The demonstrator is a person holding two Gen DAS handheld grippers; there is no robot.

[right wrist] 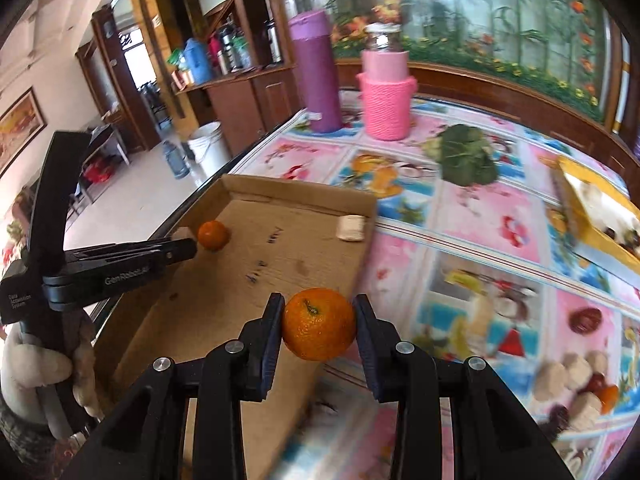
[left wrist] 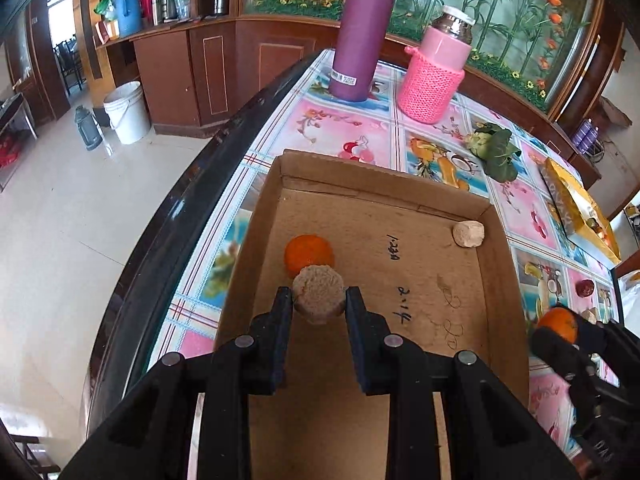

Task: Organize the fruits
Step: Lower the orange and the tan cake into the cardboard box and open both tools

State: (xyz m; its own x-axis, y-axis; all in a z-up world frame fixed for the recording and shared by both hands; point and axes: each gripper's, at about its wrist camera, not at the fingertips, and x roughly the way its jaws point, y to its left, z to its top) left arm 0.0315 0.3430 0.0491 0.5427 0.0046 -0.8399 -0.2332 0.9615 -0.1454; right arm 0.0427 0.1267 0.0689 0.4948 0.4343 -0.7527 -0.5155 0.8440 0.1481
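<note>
left gripper (left wrist: pixel 319 300) jaws pinch tan puck (left wrist: pixel 318 294) inside cardboard tray (left wrist: pixel 508 280) | right gripper (right wrist: pixel 319 322) jaws pinch orange (right wrist: pixel 319 324) over tray's near edge

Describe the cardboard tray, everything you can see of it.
The cardboard tray is a shallow, open-topped brown box with low folded walls and creased corners. Its floor bears dark handwritten marks and a faint stain. It lies flat on the patterned tablecloth, near the table's left edge. Inside lie an orange near the left wall and a beige puck in the far right corner. The left gripper holds a second puck over the floor; the right gripper holds another orange above the right wall.
</note>
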